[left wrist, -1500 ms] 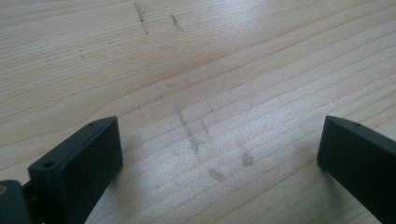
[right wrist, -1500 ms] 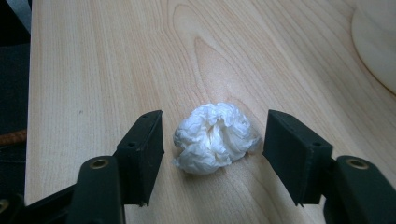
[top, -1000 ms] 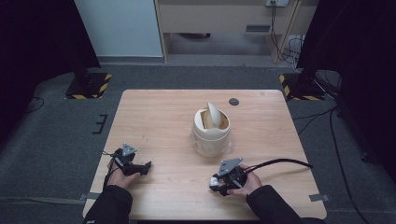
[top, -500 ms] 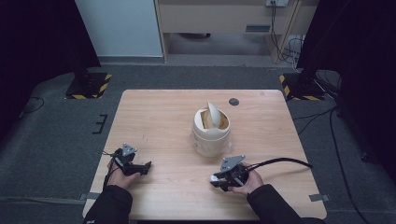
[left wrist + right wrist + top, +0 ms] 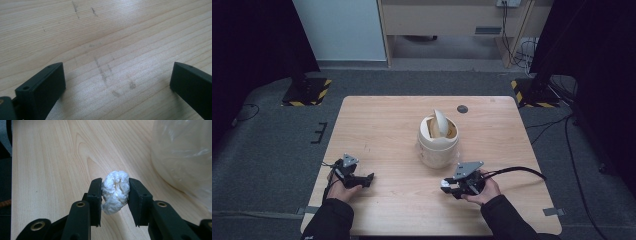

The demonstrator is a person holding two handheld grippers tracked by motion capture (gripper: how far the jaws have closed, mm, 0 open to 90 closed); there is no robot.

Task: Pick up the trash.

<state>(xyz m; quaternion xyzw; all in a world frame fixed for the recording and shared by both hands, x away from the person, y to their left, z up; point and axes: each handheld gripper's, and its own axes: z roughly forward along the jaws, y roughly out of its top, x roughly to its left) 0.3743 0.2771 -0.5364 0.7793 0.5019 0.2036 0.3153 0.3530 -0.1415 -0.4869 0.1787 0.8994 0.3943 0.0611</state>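
The right tool [image 5: 115, 192] is clamped on a crumpled white paper wad [image 5: 115, 191], just above the light wooden table [image 5: 387, 130], near and right of the cream swing-lid bin [image 5: 438, 140]. The left tool [image 5: 117, 80], jaws wide apart, holds nothing.

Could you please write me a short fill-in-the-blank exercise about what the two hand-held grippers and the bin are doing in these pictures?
1. The right hand-held gripper is shut on a crumpled ball of white ____.
2. The left hand-held gripper rests over the wooden table with its jaws ____.
3. The swing lid of the cream bin is tilted ____.
4. In the high view, the bin stands ____ the right hand-held gripper, farther from the person.

Missing words: paper; open; open; beyond
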